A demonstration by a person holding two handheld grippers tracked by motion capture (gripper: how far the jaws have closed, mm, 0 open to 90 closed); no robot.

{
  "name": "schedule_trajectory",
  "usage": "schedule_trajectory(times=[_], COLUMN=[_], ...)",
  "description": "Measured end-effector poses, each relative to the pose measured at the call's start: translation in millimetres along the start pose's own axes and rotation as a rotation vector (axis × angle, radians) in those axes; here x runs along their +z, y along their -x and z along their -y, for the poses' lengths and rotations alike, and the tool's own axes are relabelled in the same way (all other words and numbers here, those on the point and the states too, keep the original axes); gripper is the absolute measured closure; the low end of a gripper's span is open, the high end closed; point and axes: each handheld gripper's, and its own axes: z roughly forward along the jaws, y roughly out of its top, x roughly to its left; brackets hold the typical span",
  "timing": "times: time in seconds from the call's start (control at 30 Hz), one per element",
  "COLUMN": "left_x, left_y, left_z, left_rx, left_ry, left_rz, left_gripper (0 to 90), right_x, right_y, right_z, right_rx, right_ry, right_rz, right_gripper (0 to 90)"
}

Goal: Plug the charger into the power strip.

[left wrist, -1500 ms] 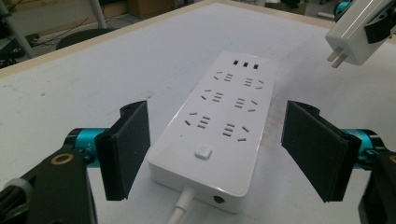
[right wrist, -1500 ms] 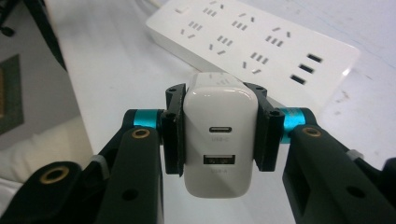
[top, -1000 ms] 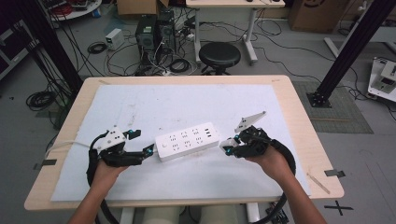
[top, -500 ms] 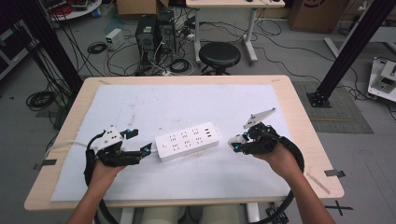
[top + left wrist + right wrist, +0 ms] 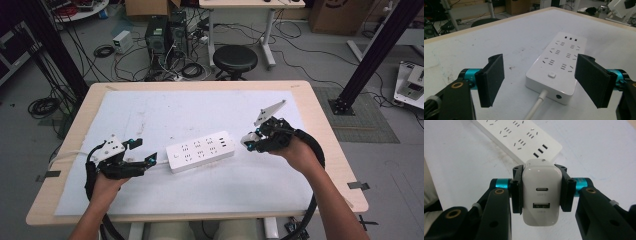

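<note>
A white power strip point(image 5: 201, 151) lies on the white mat in the middle of the table, its cord leading off toward the left. In the left gripper view the strip point(image 5: 560, 65) sits just ahead of my left gripper point(image 5: 541, 82), whose jaws stand open on either side of its cord end without touching it. In the high view my left gripper point(image 5: 142, 152) rests left of the strip. My right gripper point(image 5: 541, 192) is shut on a white USB charger point(image 5: 541, 192), held above the table to the right of the strip's far end point(image 5: 524, 137). The same right gripper point(image 5: 250, 141) hovers beside the strip.
The wooden table's edge point(image 5: 320, 130) runs around the white mat point(image 5: 200, 115). Behind the table stand a black stool point(image 5: 235, 59), computer towers point(image 5: 165, 35) and loose cables on the floor. A black frame post point(image 5: 370, 55) rises at the right.
My right gripper has lifted and drawn away to the right from the strip's end, carrying the charger. The left gripper and the strip have stayed put.
</note>
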Motion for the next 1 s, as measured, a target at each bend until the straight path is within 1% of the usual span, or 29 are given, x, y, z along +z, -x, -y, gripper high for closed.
schedule_trajectory(times=[0.17,0.23,0.4,0.53,0.67,0.7,0.73,0.83,0.87,1.0], left_x=[-0.8,-0.8,-0.2,-0.6,-1.6,-1.7,-1.8,-2.6,-2.8,-3.3], left_y=[-1.4,-1.5,-1.9,-3.1,-4.2,-4.2,-4.3,-5.0,-5.2,-5.9], left_z=[2.3,3.5,5.3,4.1,5.5,6.0,6.6,7.6,7.9,9.5], left_rx=[-0.005,-0.003,-0.008,-0.012,-0.015,-0.018,-0.018,-0.019,-0.021,-0.027], left_ry=[0.002,-0.002,-0.007,0.005,0.005,0.006,0.008,0.007,0.009,0.013], left_rz=[0.002,0.004,0.011,0.007,0.006,0.005,0.005,0.005,0.006,0.005], left_gripper=[23.7,23.7,23.7,23.7,23.7,23.7,23.7,23.7,23.7,23.7], right_x=[4.8,8.6,18.6,23.1,25.4,28.8,30.6,36.0,37.6,41.4], right_y=[6.1,8.1,10.7,13.3,14.9,16.3,16.5,15.9,16.0,14.0], right_z=[-17.2,-21.3,-26.6,-29.4,-32.2,-34.9,-36.0,-39.8,-41.5,-47.9], right_rx=[-0.058,-0.082,-0.135,-0.158,-0.176,-0.19,-0.194,-0.202,-0.214,-0.232], right_ry=[-0.013,-0.016,-0.03,-0.04,-0.041,-0.045,-0.05,-0.061,-0.058,-0.067], right_rz=[-0.016,-0.029,-0.03,-0.037,-0.042,-0.049,-0.053,-0.06,-0.063,-0.075], right_gripper=[63.2,63.2,63.2,63.2,63.2,63.2,63.2,63.2,63.2,63.2])
